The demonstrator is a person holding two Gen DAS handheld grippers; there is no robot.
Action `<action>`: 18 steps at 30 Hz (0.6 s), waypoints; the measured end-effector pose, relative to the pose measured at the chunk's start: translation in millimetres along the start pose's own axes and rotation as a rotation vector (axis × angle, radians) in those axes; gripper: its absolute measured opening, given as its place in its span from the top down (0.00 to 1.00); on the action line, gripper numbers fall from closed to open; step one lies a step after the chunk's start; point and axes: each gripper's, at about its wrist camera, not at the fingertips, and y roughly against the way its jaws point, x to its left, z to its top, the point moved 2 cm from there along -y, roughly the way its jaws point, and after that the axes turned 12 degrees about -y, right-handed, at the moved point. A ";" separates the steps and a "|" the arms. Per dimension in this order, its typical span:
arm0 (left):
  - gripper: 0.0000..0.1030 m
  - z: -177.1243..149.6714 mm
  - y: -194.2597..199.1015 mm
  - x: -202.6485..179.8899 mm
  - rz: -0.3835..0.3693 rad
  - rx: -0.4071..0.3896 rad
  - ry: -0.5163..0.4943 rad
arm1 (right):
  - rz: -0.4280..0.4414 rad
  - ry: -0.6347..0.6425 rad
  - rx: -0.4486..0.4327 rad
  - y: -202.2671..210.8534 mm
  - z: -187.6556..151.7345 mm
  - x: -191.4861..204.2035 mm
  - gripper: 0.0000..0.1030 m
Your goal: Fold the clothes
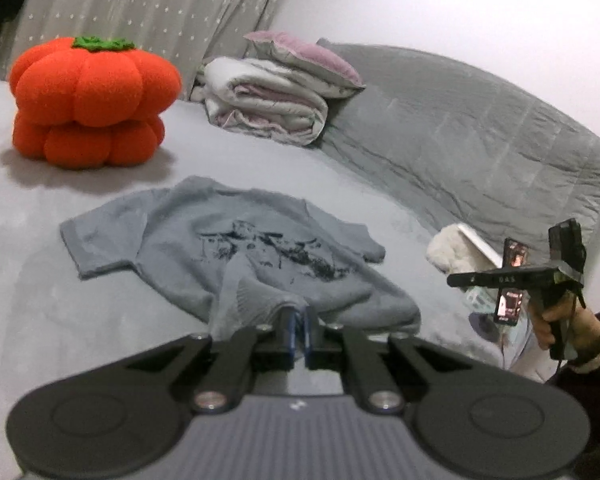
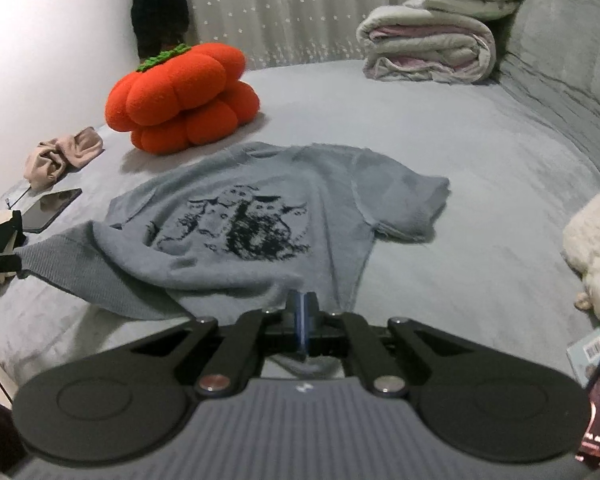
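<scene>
Left wrist view shows the grey-blue short-sleeved T-shirt with a dark printed picture on its chest [image 1: 236,256] lying mid-frame on the pale grey bed [image 1: 40,320], collar toward the top of the frame, hem toward the bottom. The left gripper [image 1: 298,320] has its fingers pressed together on a puckered bit of the hem, which tents up from the bedding. In the right wrist view the right gripper [image 2: 302,312] likewise pinches the hem edge at lower centre, fingers tight on the cloth.

With both hem corners apparently held, the step in hand looks like carrying the hem up toward the collar. It would go best with both grippers rising evenly and keeping the hem taut between them, so the fold lands straight and the sleeves stay flat.

An orange plush pumpkin cushion with a green stalk [image 1: 94,104] sits toward the upper left, well apart from the shirt. A rolled white-and-pink quilt [image 1: 268,100] topped by a mauve pillow [image 1: 304,56] lies at upper centre. A star-patterned grey curtain [image 1: 140,0] hangs behind.
</scene>
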 end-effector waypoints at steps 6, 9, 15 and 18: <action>0.69 -3.9 -13.2 11.2 0.050 0.052 0.056 | 0.002 -0.007 0.031 -11.1 -3.6 -4.8 0.89; 0.45 -4.1 -15.0 19.2 0.099 0.052 0.080 | 0.004 0.002 0.037 -15.8 -4.3 -3.0 0.87; 0.26 -1.1 -21.1 34.4 0.184 0.045 0.134 | 0.011 0.005 0.035 -25.3 -2.5 0.6 0.49; 0.26 1.2 -31.1 46.1 0.250 0.072 0.177 | 0.022 0.016 0.040 -31.0 0.2 5.3 0.49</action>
